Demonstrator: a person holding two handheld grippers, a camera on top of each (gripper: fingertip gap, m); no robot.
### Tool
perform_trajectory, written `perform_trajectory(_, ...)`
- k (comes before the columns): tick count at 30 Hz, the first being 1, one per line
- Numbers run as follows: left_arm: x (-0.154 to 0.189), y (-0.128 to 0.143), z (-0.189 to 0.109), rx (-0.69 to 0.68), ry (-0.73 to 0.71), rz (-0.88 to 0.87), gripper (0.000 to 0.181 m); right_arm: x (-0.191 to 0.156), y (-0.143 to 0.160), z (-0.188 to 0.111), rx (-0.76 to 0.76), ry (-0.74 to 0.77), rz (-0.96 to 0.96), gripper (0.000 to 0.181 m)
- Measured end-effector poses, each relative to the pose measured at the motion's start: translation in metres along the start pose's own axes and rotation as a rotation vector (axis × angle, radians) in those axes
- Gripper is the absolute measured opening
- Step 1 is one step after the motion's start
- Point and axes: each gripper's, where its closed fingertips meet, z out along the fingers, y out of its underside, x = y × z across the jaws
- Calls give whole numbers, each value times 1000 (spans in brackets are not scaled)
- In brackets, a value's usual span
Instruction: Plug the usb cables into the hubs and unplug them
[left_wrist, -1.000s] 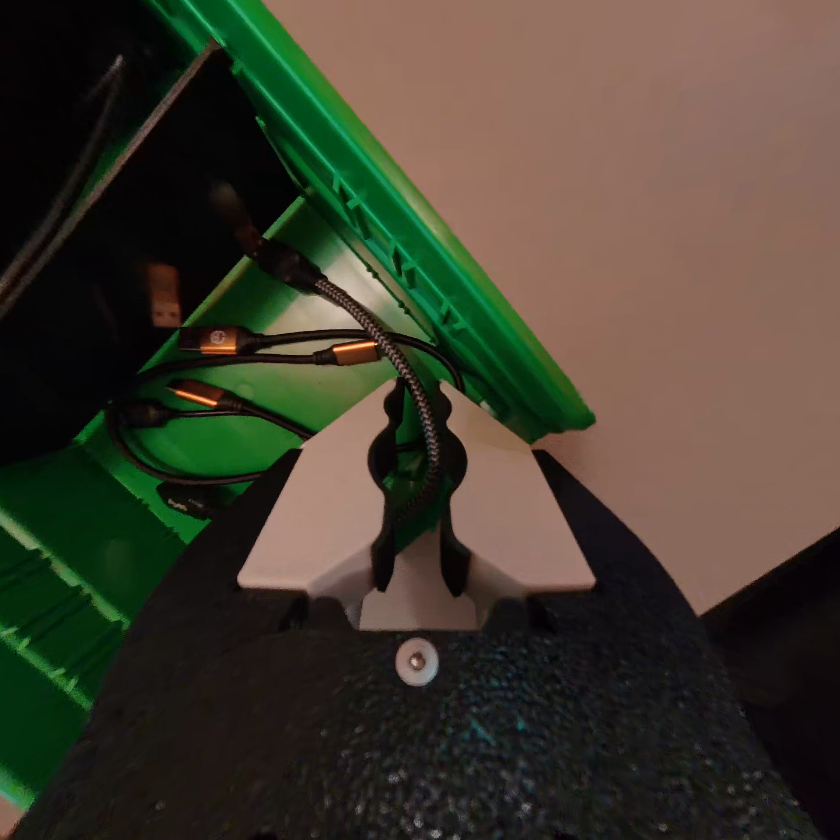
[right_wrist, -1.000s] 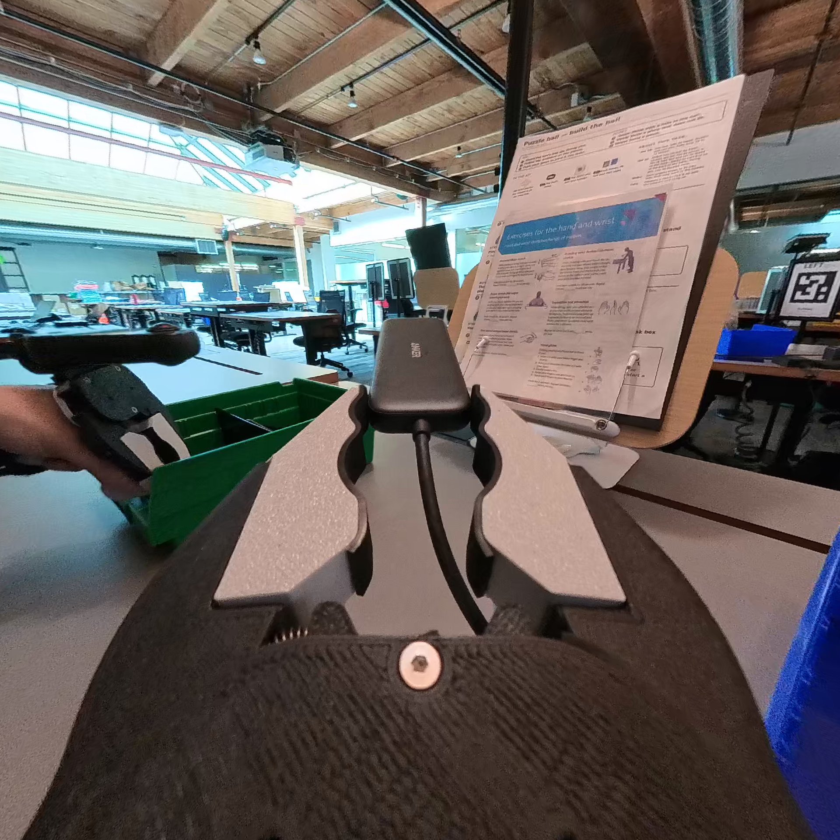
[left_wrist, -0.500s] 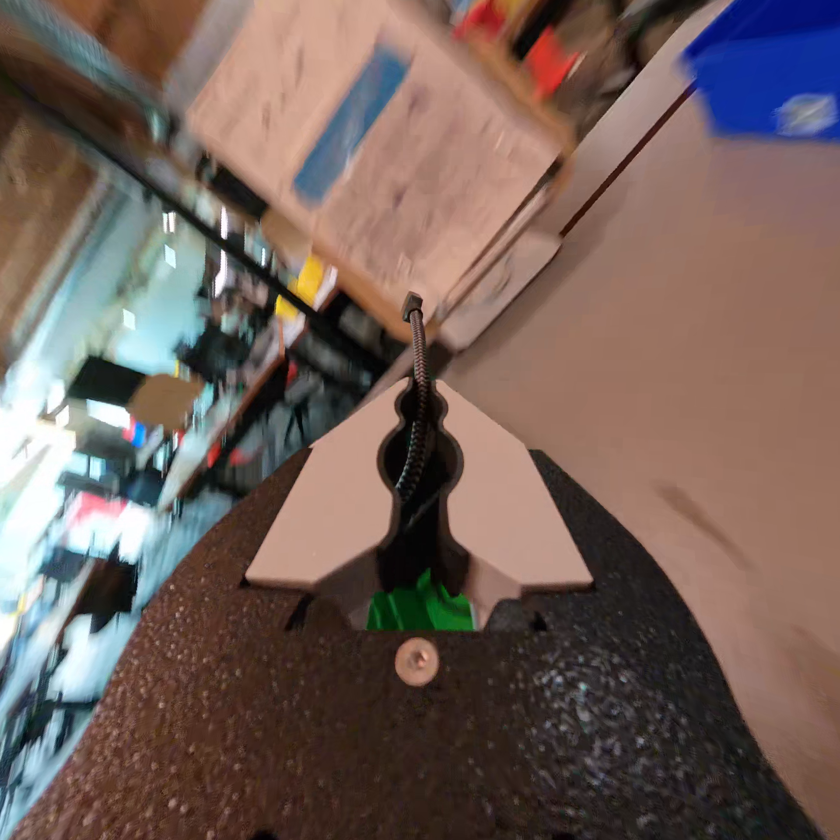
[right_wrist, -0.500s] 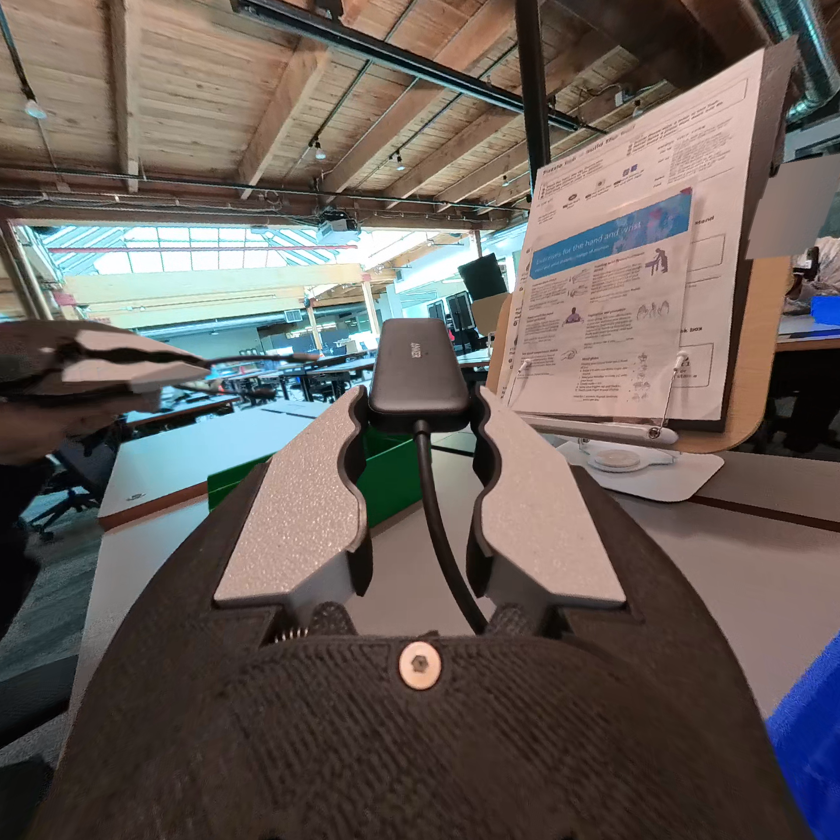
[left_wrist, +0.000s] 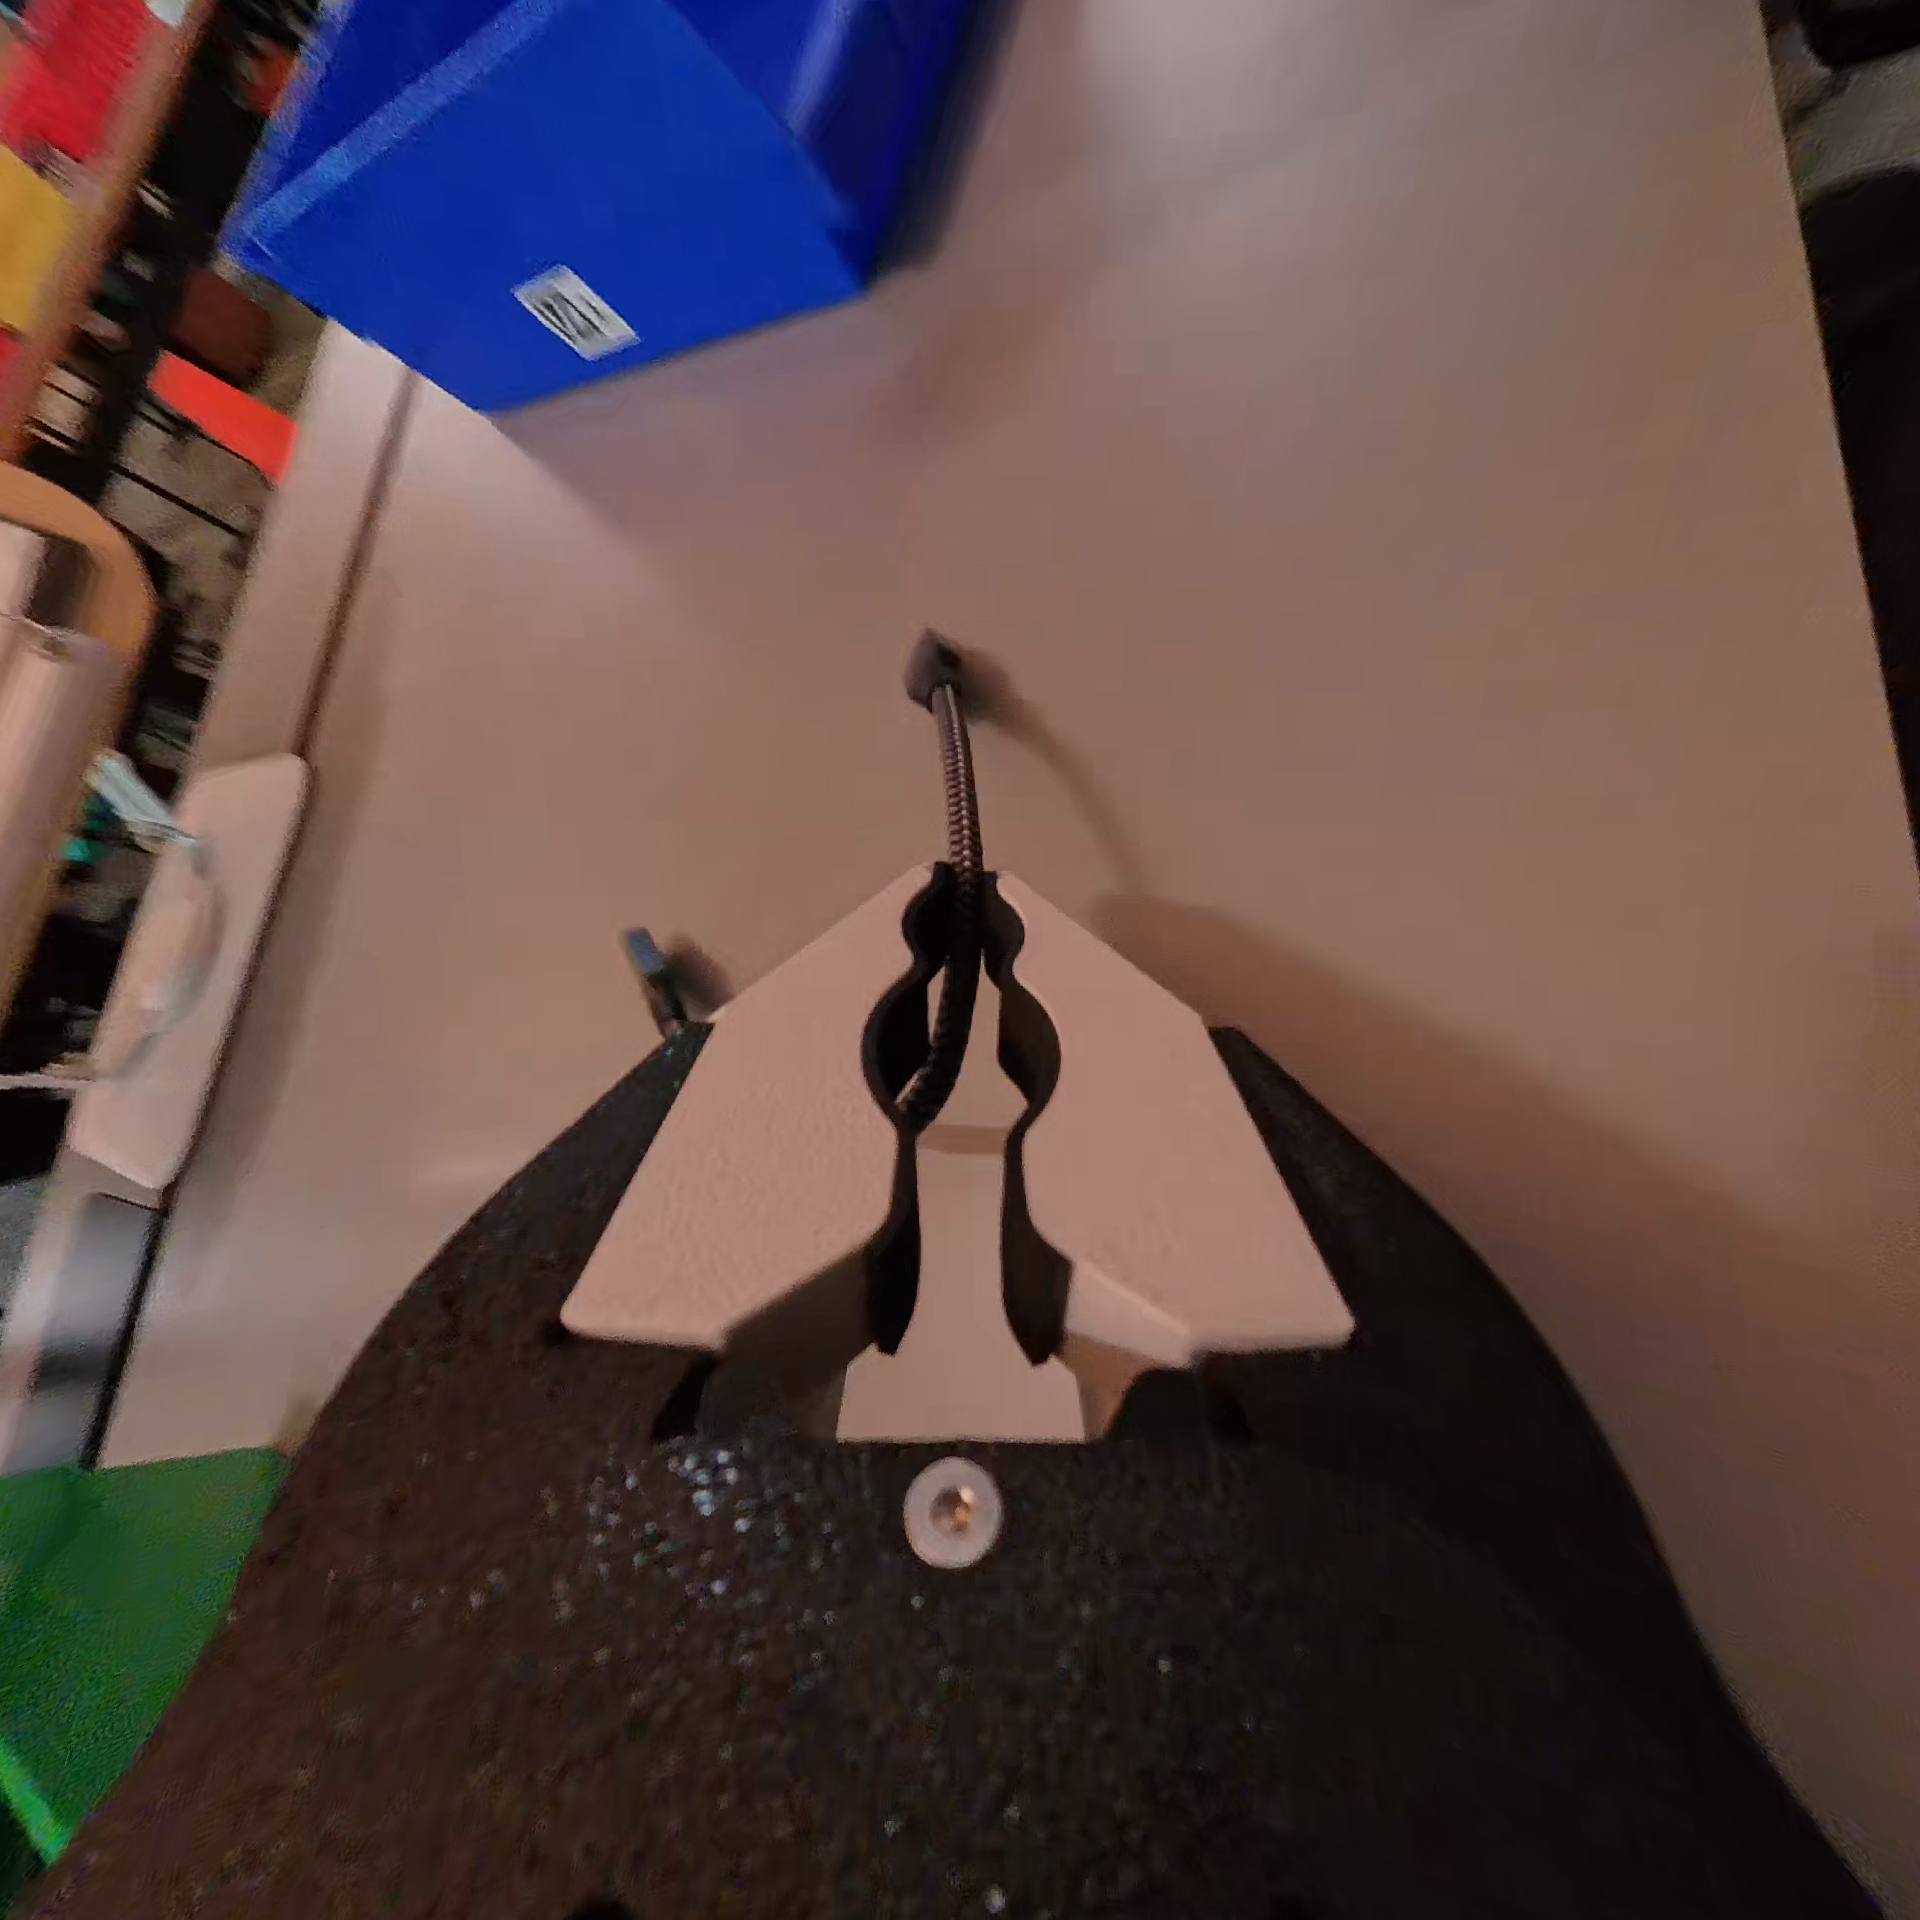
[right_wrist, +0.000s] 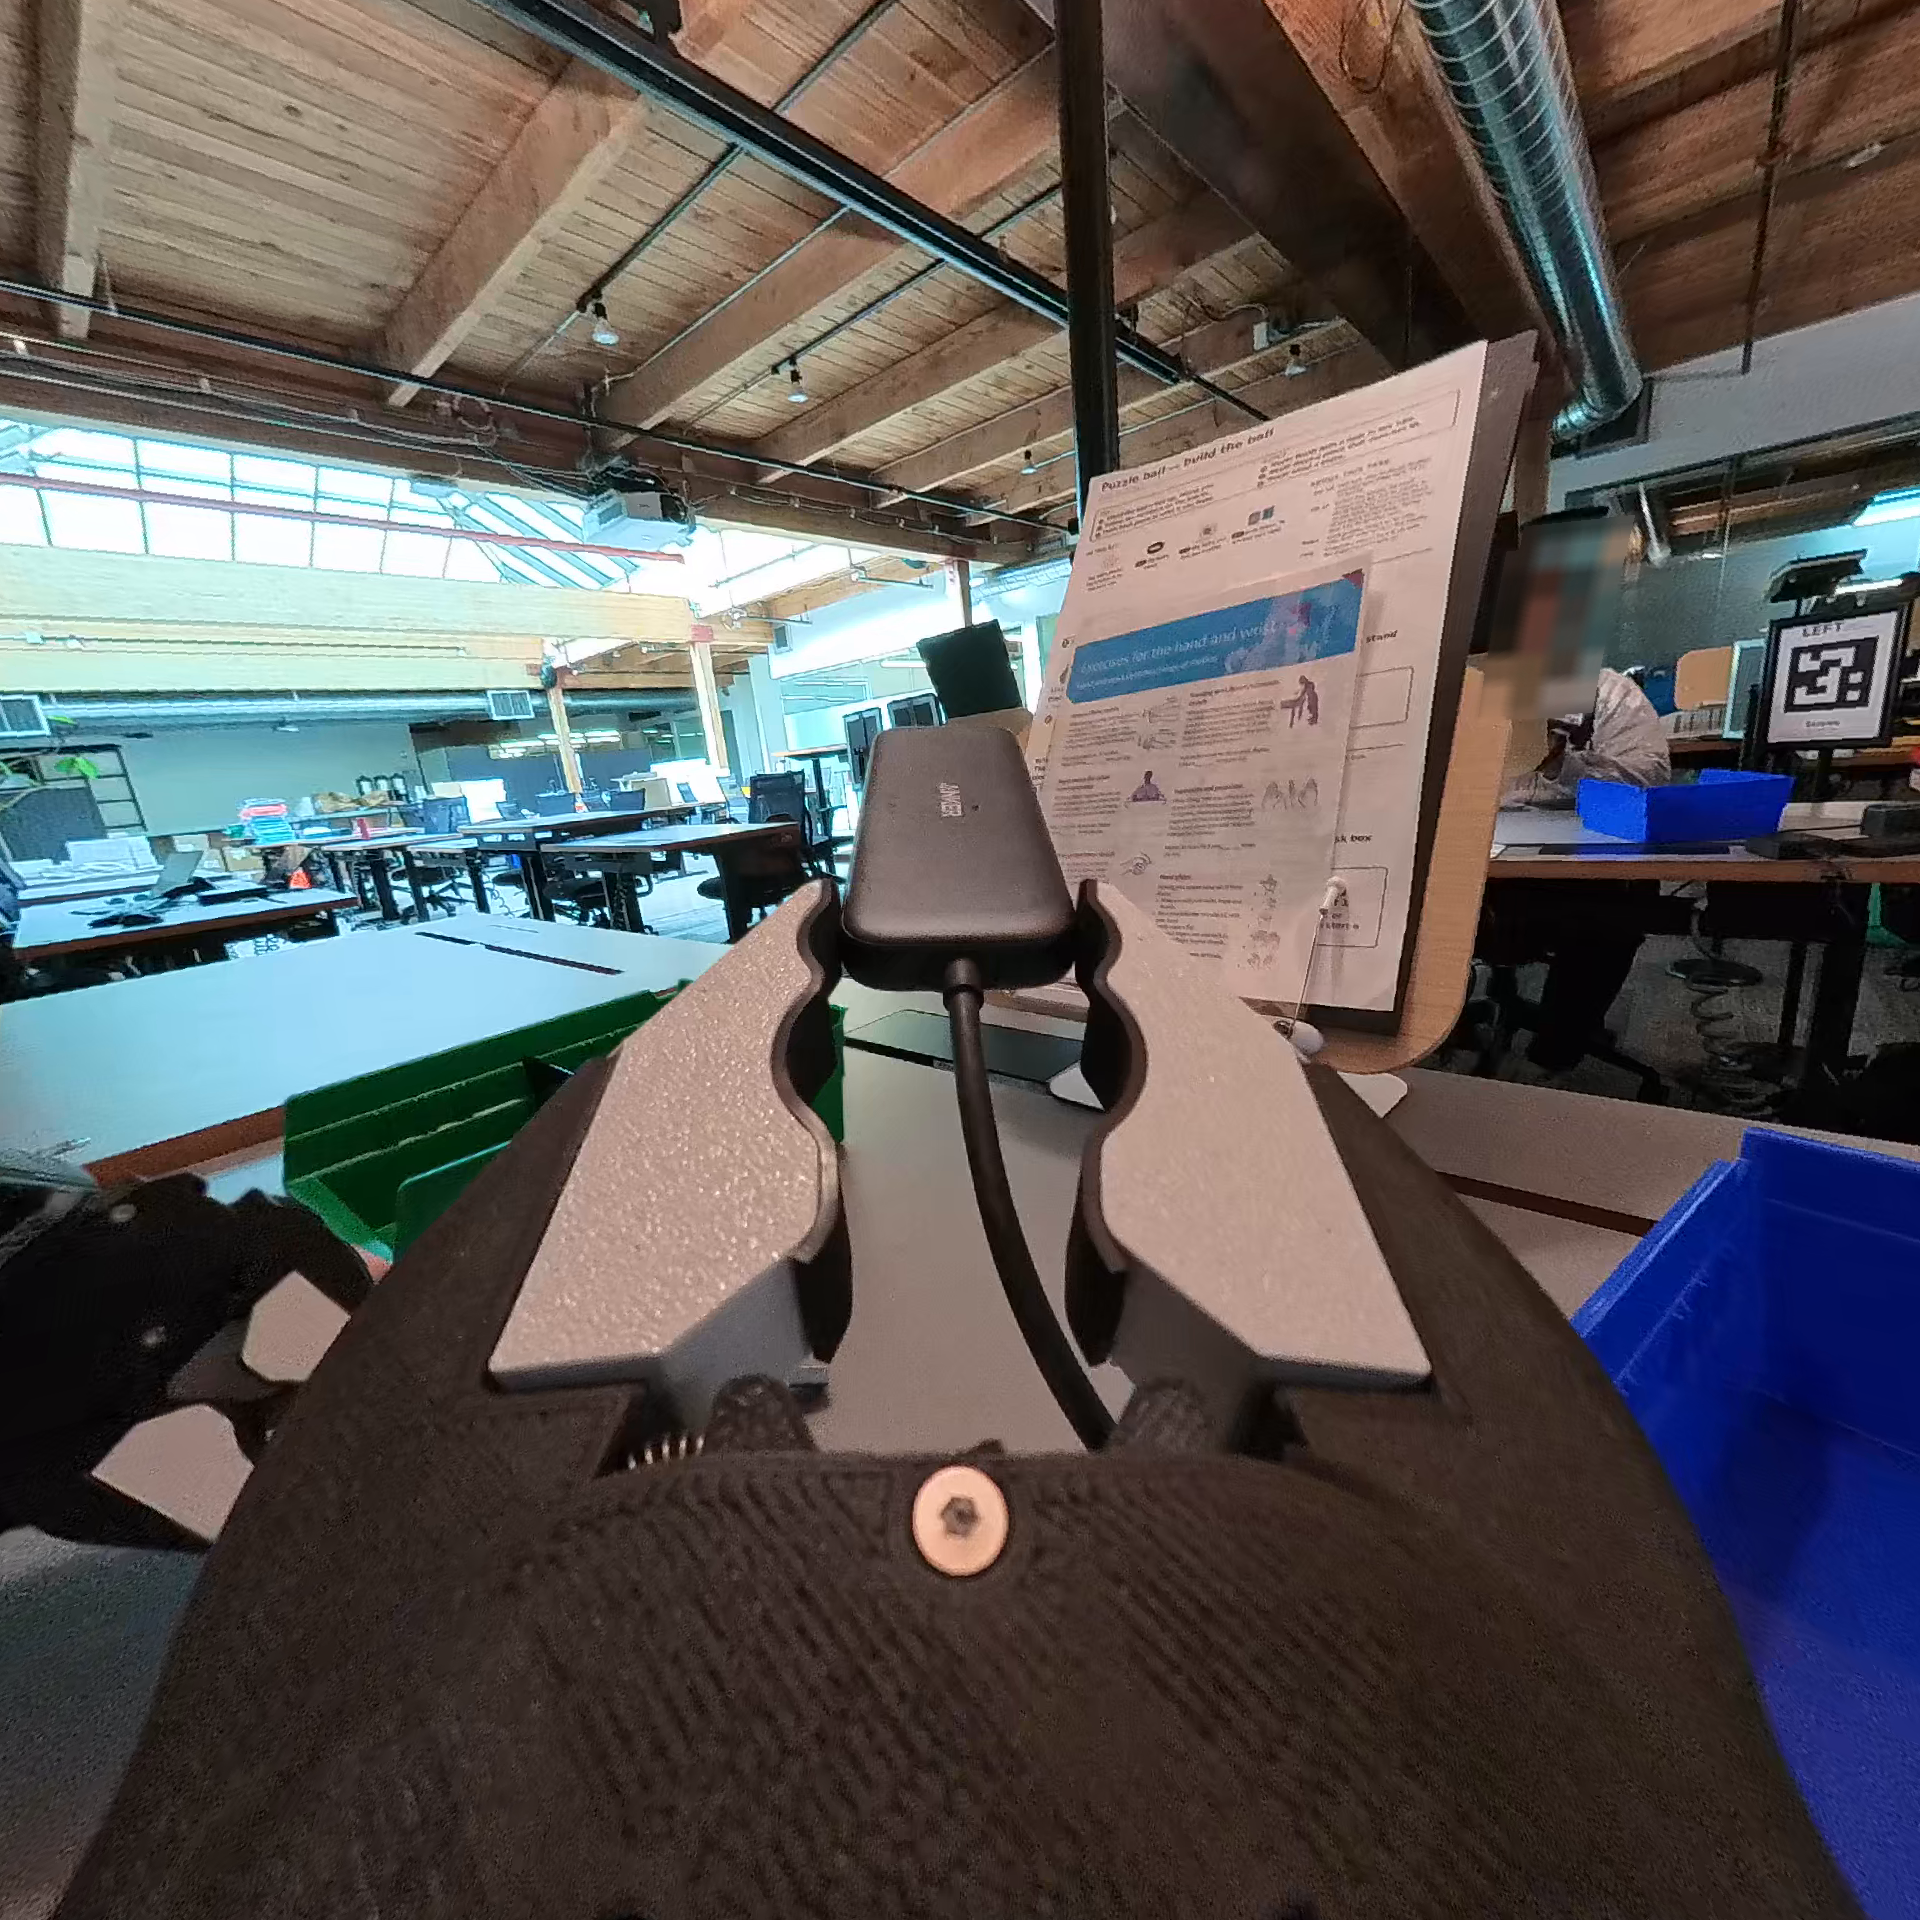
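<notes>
Both hand-held grippers grip: left (left_wrist: 961, 883) cable (left_wrist: 956, 774), right (right_wrist: 956, 920) hub (right_wrist: 951, 831).

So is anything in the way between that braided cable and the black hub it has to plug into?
Can't fully tell. The left gripper clamps the braided cable over bare table; the right gripper holds the hub up. Neither view shows both, so the gap between them is unseen.
</notes>
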Motion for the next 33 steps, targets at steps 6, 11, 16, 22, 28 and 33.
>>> perform_trajectory(6,0,19,1,-69,37,-172,21,-1,8,3,-33,11,-38,44)
perform_trajectory(11,0,-6,29,-126,-1,-293,29,-5,10,5,-39,2,-51,44)
perform_trajectory(16,-9,0,63,-188,8,-538,33,-6,13,6,-57,8,-78,44)
perform_trajectory(22,0,-1,71,-152,37,-624,23,1,16,7,-62,26,-59,44)
perform_trajectory(28,-3,-13,59,-56,-23,-537,7,-9,17,8,-67,-33,-47,43)
perform_trajectory(33,-16,-62,25,234,55,-676,7,-22,17,6,-72,-167,94,44)
